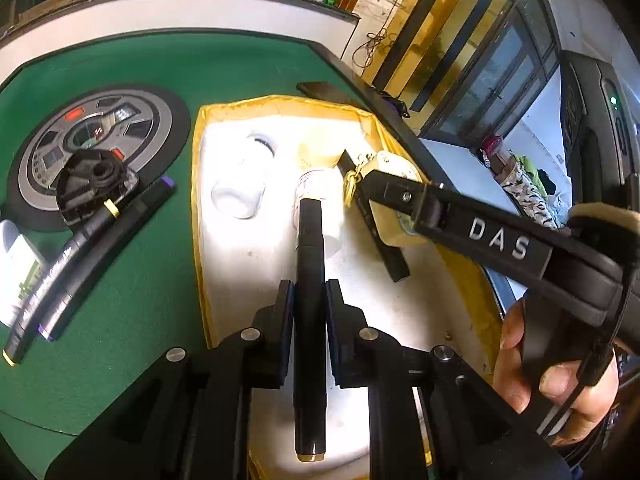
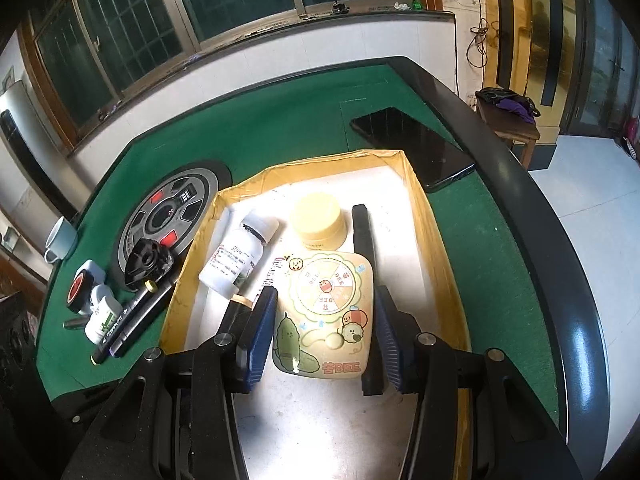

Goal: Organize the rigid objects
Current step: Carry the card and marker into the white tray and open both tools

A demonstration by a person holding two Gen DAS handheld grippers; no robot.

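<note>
Black cylindrical marker [image 1: 309, 300] between tool [image 1: 310, 304] pads.

Inside the yellow-rimmed tray [image 2: 424, 216], the far half was crowded: a white bottle [image 2: 236, 258], a yellow jar [image 2: 318, 226] and a black bar [image 2: 363, 232] lay close together. The tray's near floor lay bare. Left of the tray, markers [image 2: 132, 320] and small bottles [image 2: 102, 316] blocked the counter [image 2: 280, 120]; beyond the tray only a phone [image 2: 412, 146] lay.

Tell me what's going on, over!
Left gripper shut on black marker, over yellow-lined box. Right gripper open around cartoon toy in box. Bottle, yellow jar crowd the floor. Two markers wait on table.
</note>
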